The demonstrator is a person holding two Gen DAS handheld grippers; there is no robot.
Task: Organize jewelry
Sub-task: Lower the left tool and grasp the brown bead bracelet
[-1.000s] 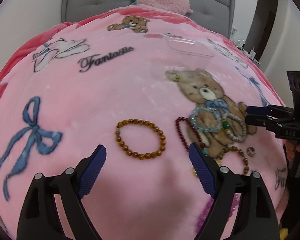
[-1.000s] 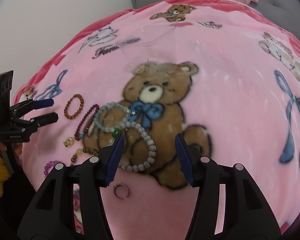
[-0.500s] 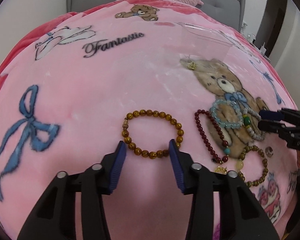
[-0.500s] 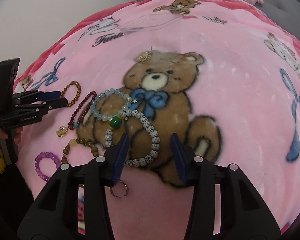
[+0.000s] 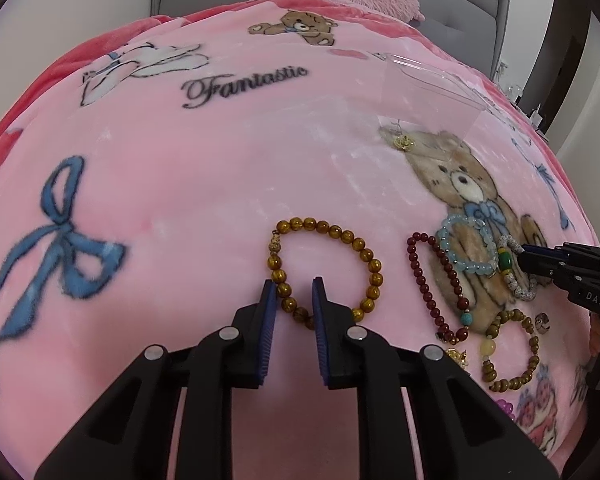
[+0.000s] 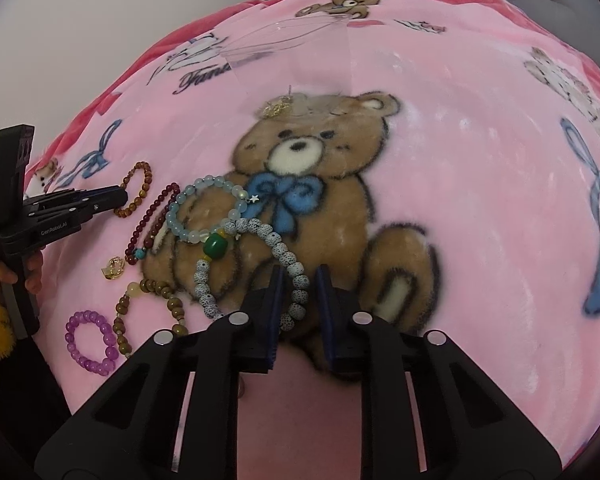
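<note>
1. Setting: pink plush blanket (image 5: 220,184) with a teddy-bear print, spread on a bed. Jewelry lies loose on it. A clear plastic tray (image 5: 432,88) sits farther up the blanket, well apart from the pile; probably the destination.
2. Left gripper (image 5: 294,300): jaws closing, nearly together, straddling the near-left arc of the amber-brown round-bead bracelet (image 5: 328,268). Beads lie between the blue pads; firm contact cannot be confirmed.
3. Right gripper (image 6: 298,292): jaws closing around the lower strand of the white speckled bead bracelet with a green stone (image 6: 260,264). Beads sit in the gap; contact looks close, not certain.
4. Neighbours: the pale blue glass-bead bracelet (image 6: 204,208) overlaps the white one near the green stone. The dark red bead strand (image 6: 152,220), wooden brown bead bracelet (image 6: 148,304) and purple bead bracelet (image 6: 90,342) lie just beside.
5. Risks, judged:
   - Round beads may roll out of the pads on lifting; the grip catches only one or two.
   - Lifting the white bracelet may drag the blue one along, since they overlap.
   - Pads may pinch blanket pile and tug the cloth, shifting the pieces.
</note>
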